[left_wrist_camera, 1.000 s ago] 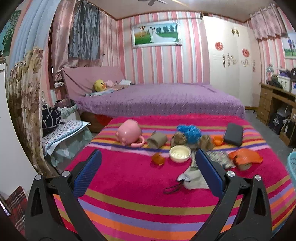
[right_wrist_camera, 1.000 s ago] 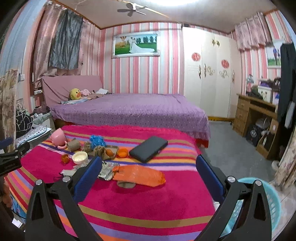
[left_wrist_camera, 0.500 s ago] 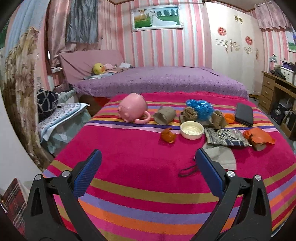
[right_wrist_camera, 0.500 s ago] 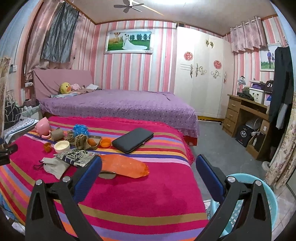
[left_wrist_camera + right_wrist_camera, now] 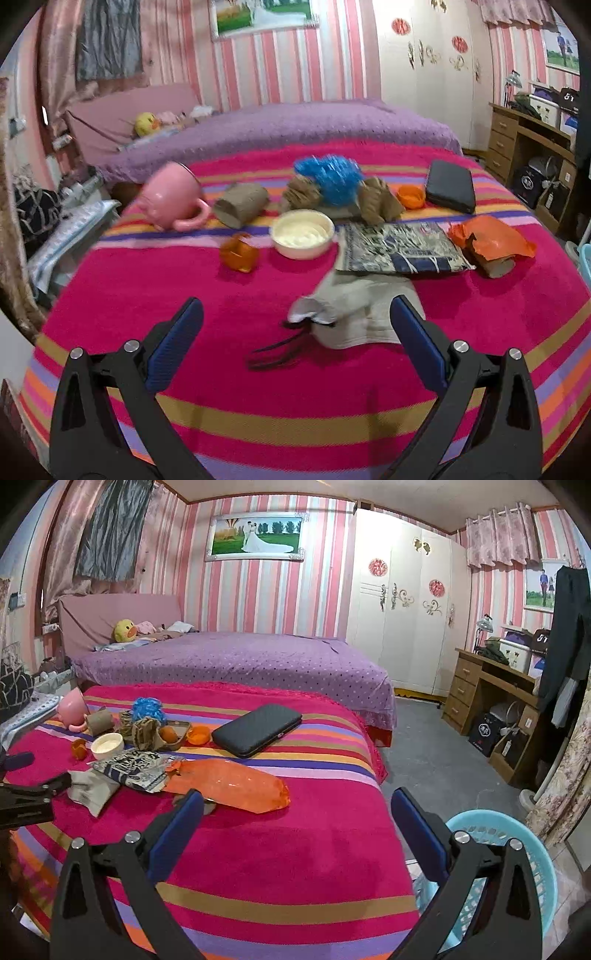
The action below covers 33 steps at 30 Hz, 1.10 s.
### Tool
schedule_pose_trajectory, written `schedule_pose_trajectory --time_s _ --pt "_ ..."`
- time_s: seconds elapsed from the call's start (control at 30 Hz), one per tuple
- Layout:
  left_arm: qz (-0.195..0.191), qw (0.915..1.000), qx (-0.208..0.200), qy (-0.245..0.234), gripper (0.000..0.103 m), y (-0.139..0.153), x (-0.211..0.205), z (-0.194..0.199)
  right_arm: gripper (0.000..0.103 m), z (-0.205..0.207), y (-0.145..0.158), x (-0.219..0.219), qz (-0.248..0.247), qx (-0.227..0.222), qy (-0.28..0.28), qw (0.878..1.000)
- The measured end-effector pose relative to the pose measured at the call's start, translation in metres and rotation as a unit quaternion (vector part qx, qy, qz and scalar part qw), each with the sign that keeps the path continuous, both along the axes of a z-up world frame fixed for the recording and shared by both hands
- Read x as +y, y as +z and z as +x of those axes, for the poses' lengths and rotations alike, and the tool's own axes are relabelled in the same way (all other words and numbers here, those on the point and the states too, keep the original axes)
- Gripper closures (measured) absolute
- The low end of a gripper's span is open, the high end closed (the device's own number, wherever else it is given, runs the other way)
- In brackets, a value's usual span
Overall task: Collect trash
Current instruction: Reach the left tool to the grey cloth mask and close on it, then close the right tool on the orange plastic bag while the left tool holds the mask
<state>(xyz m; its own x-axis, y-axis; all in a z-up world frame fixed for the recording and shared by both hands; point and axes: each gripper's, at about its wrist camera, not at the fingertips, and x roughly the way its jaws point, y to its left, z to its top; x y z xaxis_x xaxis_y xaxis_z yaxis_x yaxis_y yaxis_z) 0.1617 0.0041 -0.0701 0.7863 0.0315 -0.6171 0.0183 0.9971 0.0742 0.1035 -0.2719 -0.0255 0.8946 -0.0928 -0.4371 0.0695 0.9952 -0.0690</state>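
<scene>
Left gripper (image 5: 295, 325) spread wide and empty, low over the pink striped blanket (image 5: 258, 417), closing in on a crumpled grey cloth pouch with a black drawstring (image 5: 354, 314) lying between its blue pads. Right gripper (image 5: 295, 819) likewise agape, holding nothing, above bare blanket near the orange plastic bag (image 5: 229, 784), beside a pale blue plastic basket (image 5: 517, 834) on the floor. Apparently the first pick-up, nothing yet collected. Next: lowering, straddling the pouch, pinching, carrying to the basket. Beyond: one pink mug (image 5: 170, 199), one white bowl (image 5: 302, 233), one printed packet (image 5: 399, 251), one black case (image 5: 450, 184), two small orange cups.
</scene>
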Motion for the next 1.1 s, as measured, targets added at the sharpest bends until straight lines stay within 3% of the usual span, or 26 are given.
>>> schedule_pose_trajectory --time_s 0.1,0.2,0.33,0.67,1.1 --pt "-0.021 0.9989 0.034 -0.024 0.033 -0.008 -0.005 0.013 0.004 0.001 0.0 -0.005 0.006 0.0 -0.004 1.0" --pt "-0.024 0.9974 0.054 -0.041 0.064 -0.015 -0.012 0.018 0.004 0.004 -0.001 -0.007 0.012 0.005 -0.005 1.0" --pt "-0.017 0.9974 0.047 -0.051 0.08 -0.01 -0.014 0.008 0.004 0.007 -0.004 -0.005 0.018 0.012 -0.002 1.0" --pt "-0.005 0.999 -0.019 -0.041 0.084 0.025 0.012 -0.043 0.004 0.0 -0.001 0.011 0.008 0.001 0.017 1.0" --pt "-0.009 0.9955 -0.061 0.072 0.084 0.046 0.08 -0.054 0.004 -0.001 -0.003 0.02 0.004 0.007 0.044 0.999"
